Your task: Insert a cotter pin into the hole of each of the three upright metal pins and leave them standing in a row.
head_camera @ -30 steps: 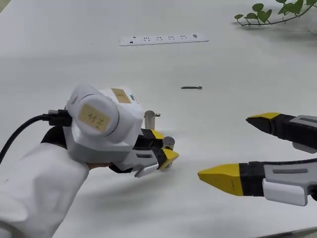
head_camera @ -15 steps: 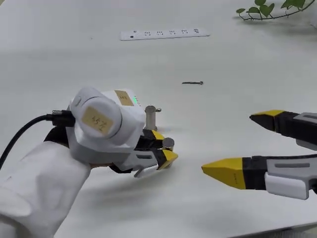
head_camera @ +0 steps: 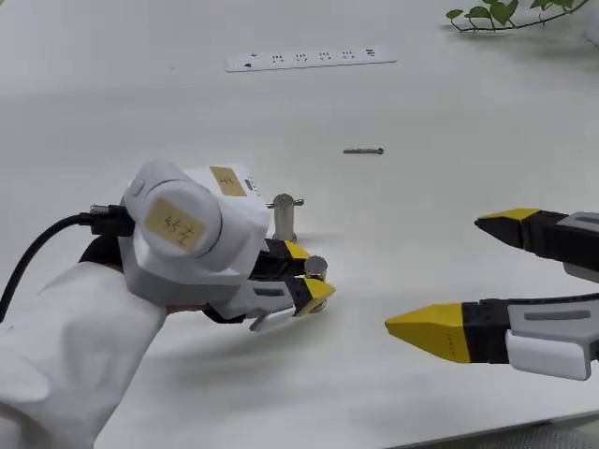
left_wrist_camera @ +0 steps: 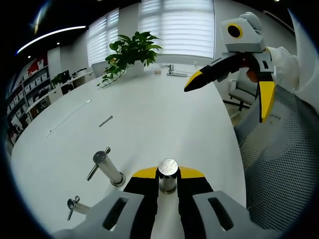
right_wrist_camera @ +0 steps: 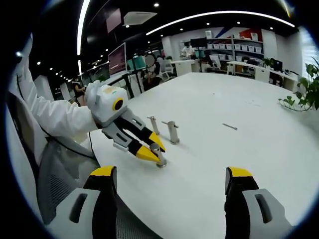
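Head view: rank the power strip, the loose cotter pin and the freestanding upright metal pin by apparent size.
1. power strip, clearly largest.
2. upright metal pin, thicker.
3. loose cotter pin, thinnest.
The last two look alike in length, and the metal pin is nearer the camera, so their order is unsure.

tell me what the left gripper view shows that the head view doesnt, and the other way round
Left gripper view adds a third pin at bottom left, already carrying a cotter pin, plus window blinds and a mesh chair back. Head view adds the outside of the left gripper and its black cable. Both share that gripper shut on the bare pin, a second pin with a cotter pin through it, the loose cotter pin, the open right gripper and the plant.
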Available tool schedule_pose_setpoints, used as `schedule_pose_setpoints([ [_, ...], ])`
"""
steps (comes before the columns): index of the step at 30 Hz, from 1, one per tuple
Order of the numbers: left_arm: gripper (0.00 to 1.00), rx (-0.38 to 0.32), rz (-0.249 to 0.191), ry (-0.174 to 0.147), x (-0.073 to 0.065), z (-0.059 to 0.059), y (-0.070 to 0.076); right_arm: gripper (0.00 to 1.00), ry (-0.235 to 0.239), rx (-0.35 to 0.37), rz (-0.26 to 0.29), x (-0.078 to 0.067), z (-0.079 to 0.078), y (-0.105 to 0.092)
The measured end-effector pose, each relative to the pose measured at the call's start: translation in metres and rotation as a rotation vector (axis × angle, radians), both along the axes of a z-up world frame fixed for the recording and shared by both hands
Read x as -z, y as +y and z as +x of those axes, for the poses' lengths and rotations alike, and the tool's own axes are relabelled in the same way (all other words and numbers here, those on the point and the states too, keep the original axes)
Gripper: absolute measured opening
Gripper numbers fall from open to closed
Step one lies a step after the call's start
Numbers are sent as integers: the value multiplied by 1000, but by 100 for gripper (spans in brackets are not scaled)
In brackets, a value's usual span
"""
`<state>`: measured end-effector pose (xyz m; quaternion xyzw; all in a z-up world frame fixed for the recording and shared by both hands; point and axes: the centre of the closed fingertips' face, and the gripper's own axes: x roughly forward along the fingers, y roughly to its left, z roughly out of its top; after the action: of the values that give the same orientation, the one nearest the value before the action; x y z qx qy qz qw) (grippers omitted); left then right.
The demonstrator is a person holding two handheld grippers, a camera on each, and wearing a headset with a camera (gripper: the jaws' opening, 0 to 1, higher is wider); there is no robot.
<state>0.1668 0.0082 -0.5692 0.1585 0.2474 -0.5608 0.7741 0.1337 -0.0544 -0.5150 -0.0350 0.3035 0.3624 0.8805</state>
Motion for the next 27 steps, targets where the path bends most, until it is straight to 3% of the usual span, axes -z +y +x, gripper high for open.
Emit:
schedule_pose_setpoints([
  [1,11,-20,-32,14,-5,0,-1,88,0,1,1,0,0,0],
  [4,14,-4,-65,10,-16,-3,1,88,3,0,3,1,0,1],
  [5,16,-3,-92,23,-22,-5,0,88,4,-1,3,1,-1,1],
  [7,20,-3,-107,45,-26,-8,2,88,5,-6,3,1,-1,2],
  [13,32,3,-142,72,-36,-17,10,88,9,-16,-2,2,-1,4],
  [15,40,-3,-143,88,-37,-20,13,88,11,-18,-4,3,-1,4],
  [16,43,-37,-138,142,-34,-24,16,88,13,-19,-5,3,-1,4],
  [17,47,-58,-136,154,-33,-23,18,88,13,-20,-4,3,-2,4],
  [21,70,-75,-97,146,-24,-27,26,88,19,-26,-10,5,-2,5],
  [23,72,-90,-85,162,-20,-30,31,88,22,-28,-12,5,-2,5],
  [25,72,-84,-67,203,-17,-38,34,87,25,-30,-13,6,-2,5],
  [27,74,-87,-52,205,-16,-42,37,88,24,-29,-12,6,-1,4],
])
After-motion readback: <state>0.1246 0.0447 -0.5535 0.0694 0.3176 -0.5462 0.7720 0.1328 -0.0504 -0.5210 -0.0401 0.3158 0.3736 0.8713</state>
